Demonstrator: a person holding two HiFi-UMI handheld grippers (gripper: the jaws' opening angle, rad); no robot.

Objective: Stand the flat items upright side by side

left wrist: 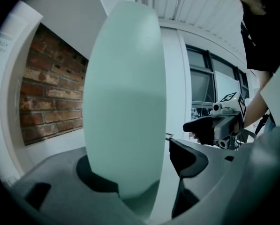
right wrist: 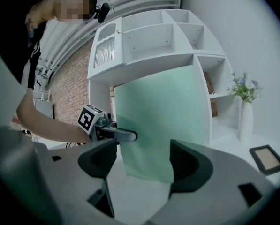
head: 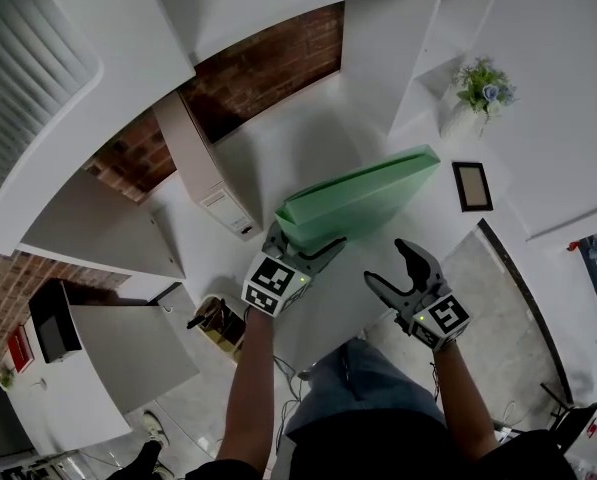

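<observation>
Head view: thick pale-green rectangular panel stands on its long edge on white surface, mid-scene. Left claw clamped on its near end. Right claw jaws apart, empty, near right.

The left gripper and right gripper are grey-bodied, each with 2 curved dark jaws; each carries a white cube printed with black square markers, with 1 small green light beside it; seen close in the gripper views, the housings are pale grey with black pads; the person wears a black short-sleeved top and blue-grey denim.
</observation>
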